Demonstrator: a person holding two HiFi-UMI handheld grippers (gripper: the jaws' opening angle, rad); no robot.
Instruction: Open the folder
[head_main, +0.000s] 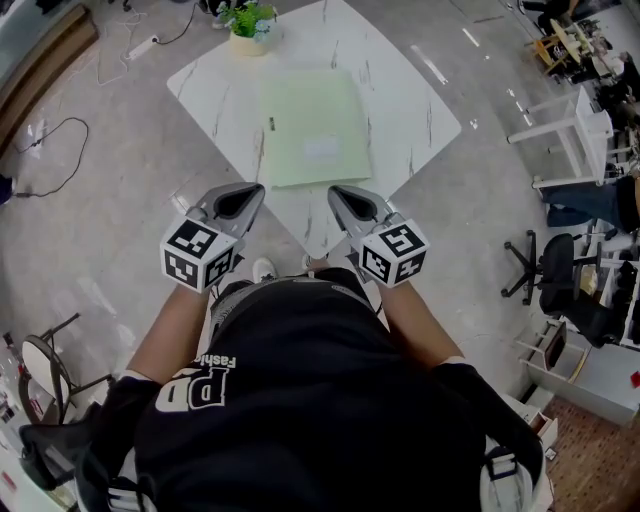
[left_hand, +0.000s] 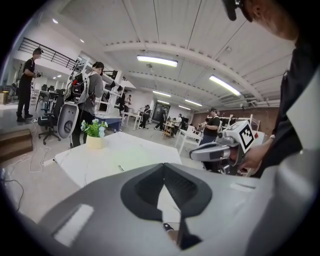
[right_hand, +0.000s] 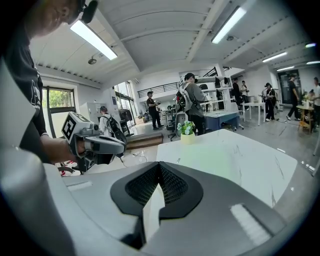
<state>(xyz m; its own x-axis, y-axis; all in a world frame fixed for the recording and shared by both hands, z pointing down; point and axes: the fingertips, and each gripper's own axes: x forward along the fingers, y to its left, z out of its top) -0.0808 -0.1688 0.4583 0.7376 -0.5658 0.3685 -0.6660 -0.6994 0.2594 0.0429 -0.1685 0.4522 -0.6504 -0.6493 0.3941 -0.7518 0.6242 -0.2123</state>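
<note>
Folder (head_main: 315, 128), pale green and unopened, lies flat in the middle of the white surface (head_main: 405, 95), beyond the left tool (head_main: 257, 190) and right tool (head_main: 336, 191), both closed on nothing at its near corner; a clean lift likely means pinching only the top cover's edge.

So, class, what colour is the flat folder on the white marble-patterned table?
The flat folder is pale green; the head view shows it best.

the folder (head_main: 315, 125) is pale green, the table (head_main: 410, 110) white with grey veins.
</note>
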